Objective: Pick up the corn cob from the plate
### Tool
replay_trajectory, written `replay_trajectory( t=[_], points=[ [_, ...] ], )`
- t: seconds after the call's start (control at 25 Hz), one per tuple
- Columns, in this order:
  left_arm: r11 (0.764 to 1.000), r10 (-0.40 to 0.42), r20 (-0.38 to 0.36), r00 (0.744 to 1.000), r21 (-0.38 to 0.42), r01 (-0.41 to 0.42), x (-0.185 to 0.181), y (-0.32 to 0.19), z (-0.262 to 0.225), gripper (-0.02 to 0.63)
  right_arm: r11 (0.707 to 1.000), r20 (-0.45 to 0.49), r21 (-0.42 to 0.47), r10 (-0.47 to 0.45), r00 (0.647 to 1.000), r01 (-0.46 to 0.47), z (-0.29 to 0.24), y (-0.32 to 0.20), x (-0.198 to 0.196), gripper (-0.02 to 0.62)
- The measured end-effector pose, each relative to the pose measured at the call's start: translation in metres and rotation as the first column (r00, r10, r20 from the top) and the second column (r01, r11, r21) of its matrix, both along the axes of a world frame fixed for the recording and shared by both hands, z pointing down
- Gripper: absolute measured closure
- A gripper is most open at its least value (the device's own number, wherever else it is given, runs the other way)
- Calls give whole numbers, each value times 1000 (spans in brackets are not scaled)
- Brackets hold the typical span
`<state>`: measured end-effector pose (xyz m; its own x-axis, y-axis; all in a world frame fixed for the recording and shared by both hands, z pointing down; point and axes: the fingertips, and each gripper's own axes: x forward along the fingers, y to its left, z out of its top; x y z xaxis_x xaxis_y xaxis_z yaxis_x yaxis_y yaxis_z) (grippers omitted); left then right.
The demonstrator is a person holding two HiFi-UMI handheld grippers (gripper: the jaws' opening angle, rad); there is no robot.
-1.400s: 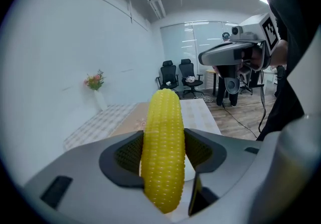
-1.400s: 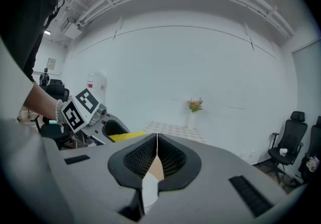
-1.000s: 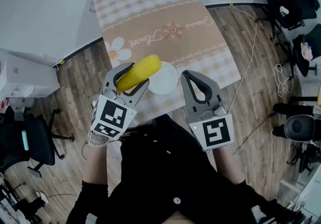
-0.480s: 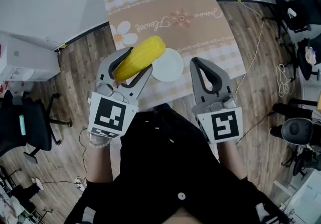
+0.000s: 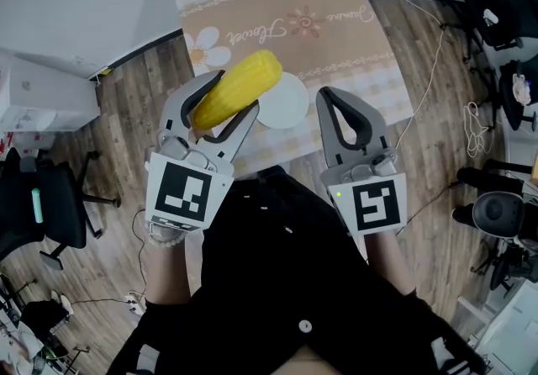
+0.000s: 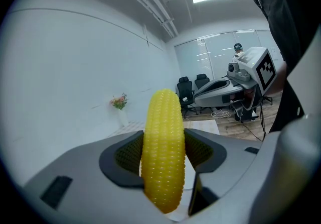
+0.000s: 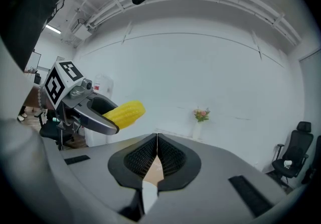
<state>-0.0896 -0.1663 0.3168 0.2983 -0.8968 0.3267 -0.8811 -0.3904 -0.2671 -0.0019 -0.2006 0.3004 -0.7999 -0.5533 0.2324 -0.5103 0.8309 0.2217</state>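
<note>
The left hand-held gripper [image 5: 230, 101] is clamped on the corn cob [image 5: 237, 94]. In the left gripper view the two dark ribbed pads press against the cob's sides at about mid-length, and the yellow cob [image 6: 163, 137] stands up between them, with its rounded tip well past the jaws.

From the head view the cob lies slantwise across the jaws, its far end overlapping the left rim of the white plate [image 5: 290, 104]. The right gripper view shows the cob [image 7: 125, 113] held in the air against the pale wall, so it is off the plate. How high it is above the plate is hard to judge from straight above.

The plate sits near the front edge of the table [image 5: 277, 20], which is covered by a checked cloth with a tan band and a daisy print.

The right hand-held gripper [image 5: 326, 97] is just right of the plate, beside the left one but apart from it. Its jaws are pressed together with nothing between them — their ribbed pads meet along one line [image 7: 157, 153].

A small vase of flowers [image 7: 201, 116] stands by the wall at the table's far end. Black office chairs [image 5: 42, 222] stand on the wooden floor [image 5: 126, 125] to either side.
</note>
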Motion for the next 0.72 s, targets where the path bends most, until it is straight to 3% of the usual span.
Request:
replay_trajectory(
  t=[0.32,0.52,0.72],
  points=[
    [1000,25,9,1000,12,-25,4,-3,-2,350,1000,-7,12,8,1000,-8,0,-3,0,554],
    [1000,-26,-57,998,-18,25,3,-3,-2,350,1000,-11,10,19,1000,-19,1,-5,2,554],
    [1000,28,-15,999,1,-28,7,-6,-3,350,1000,-12,15,24,1000,-24,-1,-7,4,554]
  ],
)
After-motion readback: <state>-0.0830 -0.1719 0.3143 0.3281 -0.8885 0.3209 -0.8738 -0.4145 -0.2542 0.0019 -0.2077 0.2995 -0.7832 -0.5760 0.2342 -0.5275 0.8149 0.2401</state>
